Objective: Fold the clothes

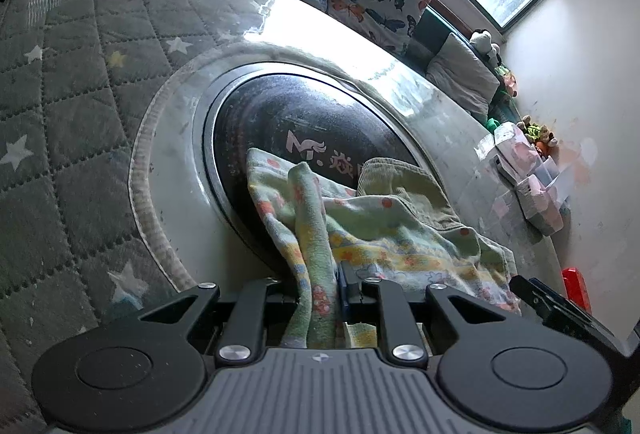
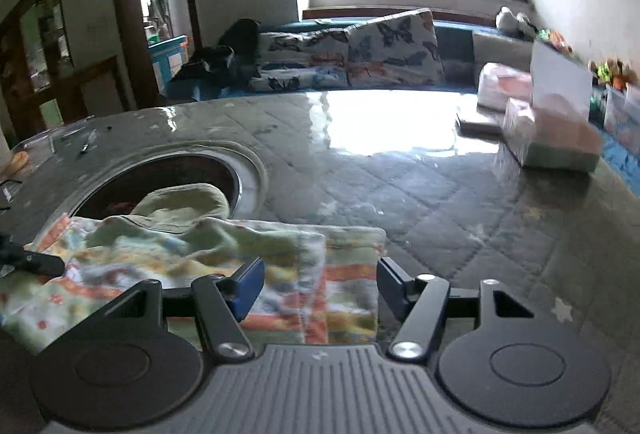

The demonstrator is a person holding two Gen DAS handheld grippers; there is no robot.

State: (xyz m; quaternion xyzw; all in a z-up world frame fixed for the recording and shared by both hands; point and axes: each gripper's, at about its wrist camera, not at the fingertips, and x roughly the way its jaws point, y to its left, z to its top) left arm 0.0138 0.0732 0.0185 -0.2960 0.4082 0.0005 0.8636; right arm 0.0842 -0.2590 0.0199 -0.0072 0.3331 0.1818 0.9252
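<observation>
Garment, left wrist view: printed children's garment (image 1: 384, 234) rumpled just ahead of the left claw (image 1: 320, 298), partly over a dark round panel (image 1: 304, 130) set in the table.
Left claw: closed tight on a bunched ridge of the fabric; likely pinned to carry an edge over for a fold.
Right wrist view: same garment (image 2: 224, 254) spreads ahead and left of the right claw (image 2: 320, 282).
Right claw: jaws wide apart, holding nothing, over a flat edge; probably lined up to pinch it.
Table: quilted star cover (image 2: 460, 218) under clear sheet.

bare quilted tabletop (image 2: 400, 170) ahead, boxes (image 2: 552, 138) far right
</observation>
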